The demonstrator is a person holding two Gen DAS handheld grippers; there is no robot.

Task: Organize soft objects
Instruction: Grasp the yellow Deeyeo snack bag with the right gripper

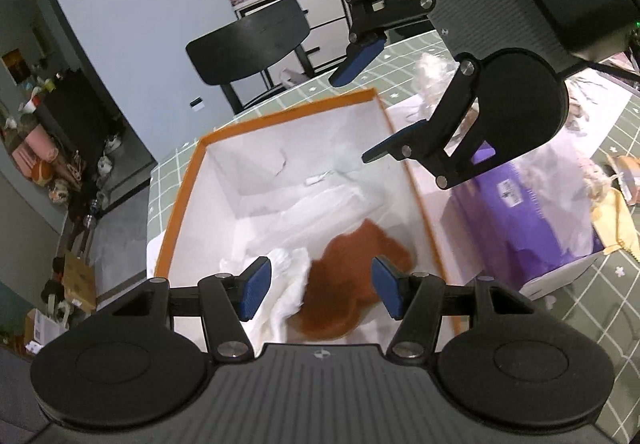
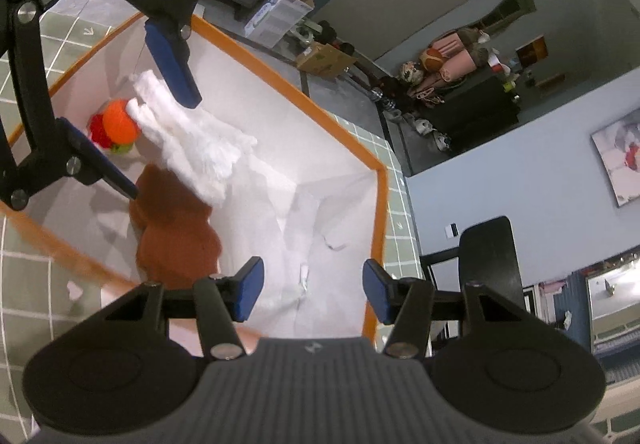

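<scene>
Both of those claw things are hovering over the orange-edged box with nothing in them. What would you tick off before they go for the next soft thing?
1. Left gripper open and empty: ok.
2. Right gripper open and empty: ok.
3. Brown plush, white fluffy piece and orange-red toy lie inside the box: ok.
4. Room left in the box: ok, bare white lining shows at one end.
5. Grippers apart from each other: ok, though close above the box.
6. Next soft item to pick: cannot tell; things beside the purple box are blurred.
</scene>
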